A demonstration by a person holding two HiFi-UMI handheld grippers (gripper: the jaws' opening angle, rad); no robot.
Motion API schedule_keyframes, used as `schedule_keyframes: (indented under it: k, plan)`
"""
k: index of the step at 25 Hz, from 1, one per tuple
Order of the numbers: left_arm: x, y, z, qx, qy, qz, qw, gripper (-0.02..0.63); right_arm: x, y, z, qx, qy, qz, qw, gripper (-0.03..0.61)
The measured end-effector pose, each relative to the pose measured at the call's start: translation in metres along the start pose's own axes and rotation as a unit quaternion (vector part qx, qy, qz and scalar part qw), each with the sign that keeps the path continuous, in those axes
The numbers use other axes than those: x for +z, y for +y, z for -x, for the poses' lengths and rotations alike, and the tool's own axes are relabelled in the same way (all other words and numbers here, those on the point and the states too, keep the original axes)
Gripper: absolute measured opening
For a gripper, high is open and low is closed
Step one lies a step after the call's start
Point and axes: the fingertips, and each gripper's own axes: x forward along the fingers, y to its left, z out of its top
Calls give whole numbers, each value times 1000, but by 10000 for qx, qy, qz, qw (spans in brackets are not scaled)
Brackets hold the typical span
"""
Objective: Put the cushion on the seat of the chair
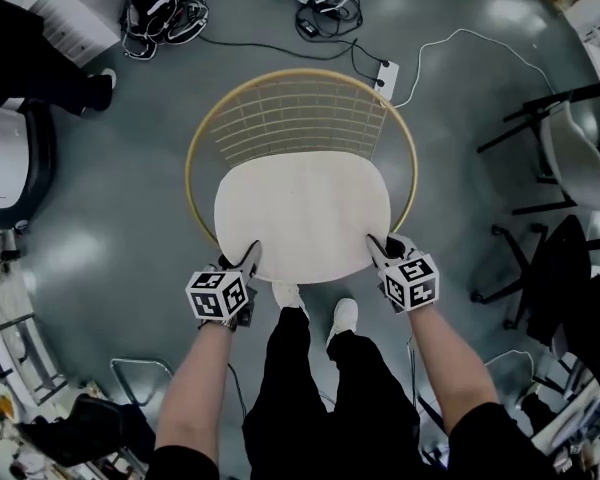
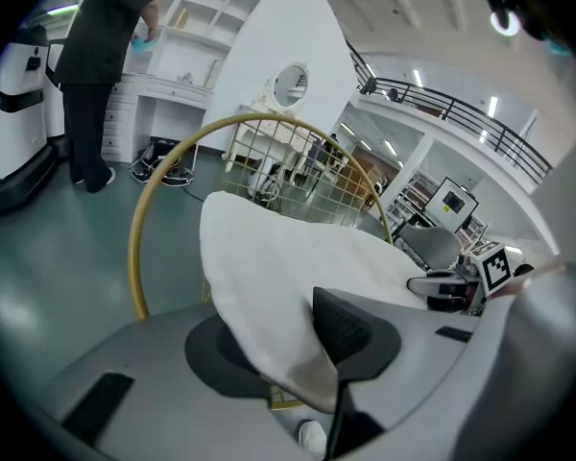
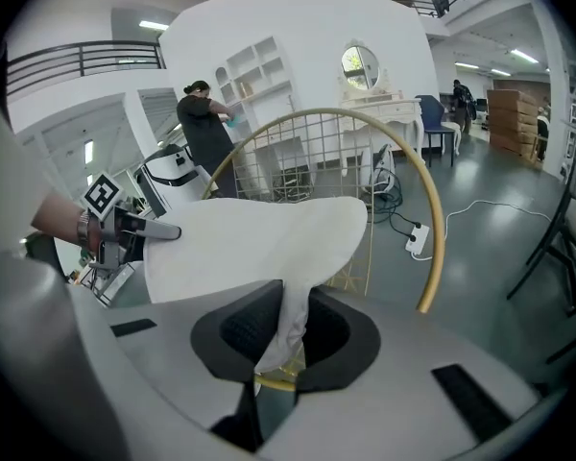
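Holding cushion (image 1: 302, 213) over chair (image 1: 300, 118) seat: left gripper (image 1: 252, 256) and right gripper (image 1: 376, 246) fingers clamp its near edge. Next we lower it level, then release.

seat of chair (image 1: 302, 76): hidden under cushion (image 1: 302, 213) | bystander (image 1: 35, 66): cut by top-left edge

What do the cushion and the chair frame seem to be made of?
Cushion: probably soft white fabric, matte; its held edge bends and creases. Chair frame: likely thin metal wire, golden finish; slim hoop with a grid back.
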Motion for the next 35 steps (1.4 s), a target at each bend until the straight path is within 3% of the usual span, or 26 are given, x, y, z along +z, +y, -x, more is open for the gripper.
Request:
schedule_keyframes:
  k: [20, 28, 35]
  plan:
    - [-36, 52, -61, 177, 552, 486, 9971, 190, -46, -31, -77, -395, 556, -370, 9970, 58]
    - [-52, 64, -55, 629, 825, 228, 9943, 264, -54, -39, -84, -527, 642, -658, 9944, 61]
    - [-74, 78, -34, 1044, 956, 120, 9899, 265, -61, -45, -88, -578, 676, -1019, 9908, 89]
